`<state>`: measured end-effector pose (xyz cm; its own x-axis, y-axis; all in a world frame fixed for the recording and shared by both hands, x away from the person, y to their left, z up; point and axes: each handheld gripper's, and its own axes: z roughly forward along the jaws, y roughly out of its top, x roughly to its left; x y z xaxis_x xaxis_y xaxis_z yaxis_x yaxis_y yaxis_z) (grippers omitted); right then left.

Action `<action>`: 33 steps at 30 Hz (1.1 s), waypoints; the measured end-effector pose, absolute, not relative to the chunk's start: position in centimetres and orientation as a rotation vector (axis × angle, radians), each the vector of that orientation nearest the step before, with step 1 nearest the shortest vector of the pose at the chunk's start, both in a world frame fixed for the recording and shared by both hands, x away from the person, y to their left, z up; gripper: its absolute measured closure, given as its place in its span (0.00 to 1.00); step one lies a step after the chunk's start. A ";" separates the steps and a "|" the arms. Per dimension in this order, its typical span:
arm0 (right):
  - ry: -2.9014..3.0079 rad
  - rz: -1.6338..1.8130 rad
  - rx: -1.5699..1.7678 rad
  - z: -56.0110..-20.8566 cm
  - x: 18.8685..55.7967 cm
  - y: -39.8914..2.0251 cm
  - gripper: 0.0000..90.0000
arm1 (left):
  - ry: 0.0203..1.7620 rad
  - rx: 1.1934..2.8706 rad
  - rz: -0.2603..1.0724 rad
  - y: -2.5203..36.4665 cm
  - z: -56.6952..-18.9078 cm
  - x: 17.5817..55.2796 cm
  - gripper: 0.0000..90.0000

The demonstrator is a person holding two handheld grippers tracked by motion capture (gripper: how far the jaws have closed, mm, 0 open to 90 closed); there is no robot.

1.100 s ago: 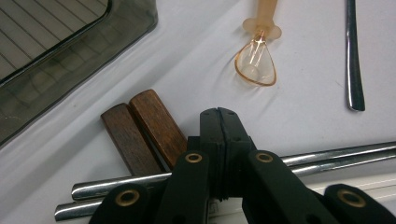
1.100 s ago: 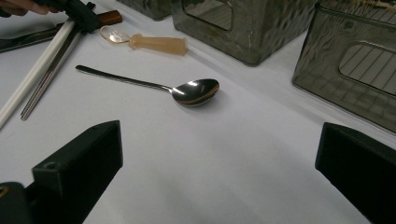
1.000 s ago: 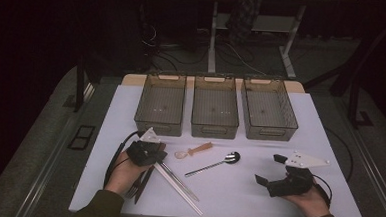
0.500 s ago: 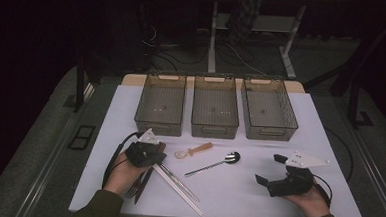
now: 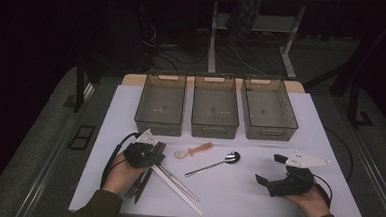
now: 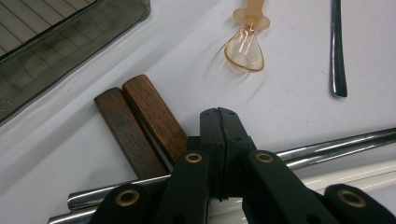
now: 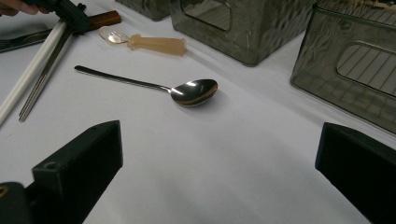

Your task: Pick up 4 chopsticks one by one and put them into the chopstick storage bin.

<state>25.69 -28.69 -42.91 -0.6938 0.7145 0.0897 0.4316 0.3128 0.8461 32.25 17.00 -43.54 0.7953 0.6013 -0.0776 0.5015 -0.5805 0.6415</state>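
My left gripper (image 5: 154, 156) rests at the table's front left, its jaws shut with nothing between them. In the left gripper view its closed tips (image 6: 219, 119) sit above a pair of metal chopsticks (image 6: 327, 144), beside two dark wooden handles (image 6: 140, 123). An amber plastic spoon (image 5: 194, 150) and a metal spoon (image 5: 218, 164) lie mid-table. My right gripper (image 5: 271, 170) stands open at the front right, apart from everything. In the right gripper view its wide jaws (image 7: 219, 140) frame bare table, with the metal spoon (image 7: 192, 91) beyond them.
Three smoky see-through bins (image 5: 160, 106) (image 5: 215, 107) (image 5: 268, 110) stand in a row at the back. White chopsticks (image 5: 179, 185) lie next to the metal pair. A fork and a knife (image 5: 140, 183) lie under the left hand. Table edge runs close in front.
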 end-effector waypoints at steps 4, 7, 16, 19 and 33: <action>2.282 1.327 1.033 -42.9 25.7 -28.7 0.00 | 0.816 2.308 0.190 17.1 -43.5 32.2 0.99; 2.283 1.326 1.033 -42.9 25.7 -28.7 0.00 | 0.817 2.308 0.188 17.2 -43.5 32.1 0.99; 2.282 1.327 1.033 -42.9 25.7 -28.7 0.00 | 0.814 2.314 0.181 17.3 -43.4 32.0 0.99; 2.282 1.327 1.033 -42.9 25.7 -28.7 0.00 | 0.813 2.313 0.178 17.4 -43.4 31.9 0.99; 2.281 1.328 1.031 -42.9 25.7 -28.7 0.00 | 0.813 2.315 0.171 17.5 -43.4 31.8 0.99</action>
<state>25.70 -28.73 -42.88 -0.6941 0.7143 0.0891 0.4301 0.3122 0.8471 31.83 17.54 -43.37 0.7973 0.5965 -0.0919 0.5089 -0.5825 0.6338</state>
